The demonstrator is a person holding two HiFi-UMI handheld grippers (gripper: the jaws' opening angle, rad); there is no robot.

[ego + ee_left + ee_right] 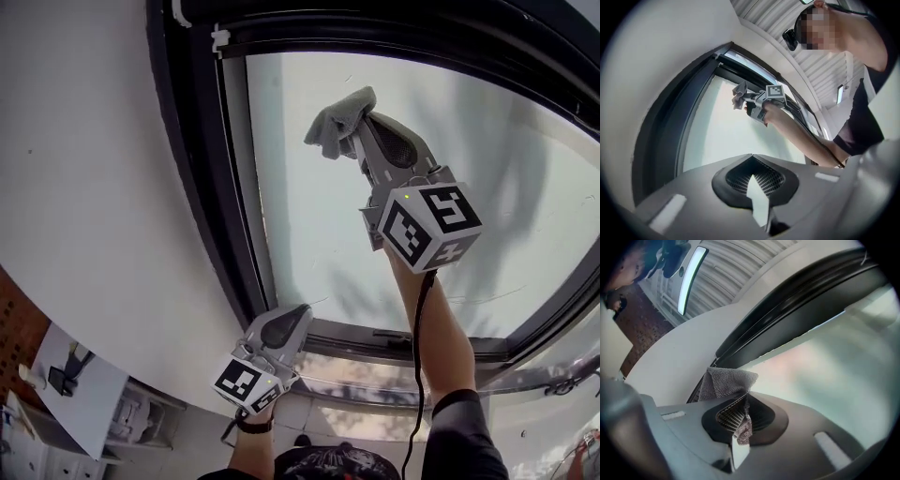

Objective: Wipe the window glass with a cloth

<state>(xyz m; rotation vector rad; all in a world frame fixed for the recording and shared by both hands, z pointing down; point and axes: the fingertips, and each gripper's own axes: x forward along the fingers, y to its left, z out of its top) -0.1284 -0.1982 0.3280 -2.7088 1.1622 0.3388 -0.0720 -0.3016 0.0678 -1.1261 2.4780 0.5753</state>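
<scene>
Two grippers: the right gripper [361, 129] is clamped on a grey cloth [337, 120]; the left gripper [292, 317] has its jaws together with nothing between them.
Cloth position: bunched ahead of the right jaws, high on the window glass [300, 234], near the pane's upper left corner. It seems to touch the glass, though contact is not certain.
Left gripper position: low, by the bottom rail of the black frame [202, 178], well apart from the cloth.
Doing the wipe well: probably best to press the loose bunch flat to the pane, not the hard jaw tips, and run overlapping passes from this corner across and down.
Grip: only a small fold sits in the jaws, so a hard drag could pull it free.
Surroundings: a white wall [84, 187] lies left of the frame; a black cable [418, 356] hangs along the raised forearm.
In the way: the frame edge sits just beside the cloth and may catch it; the cable could brush wiped glass.
</scene>
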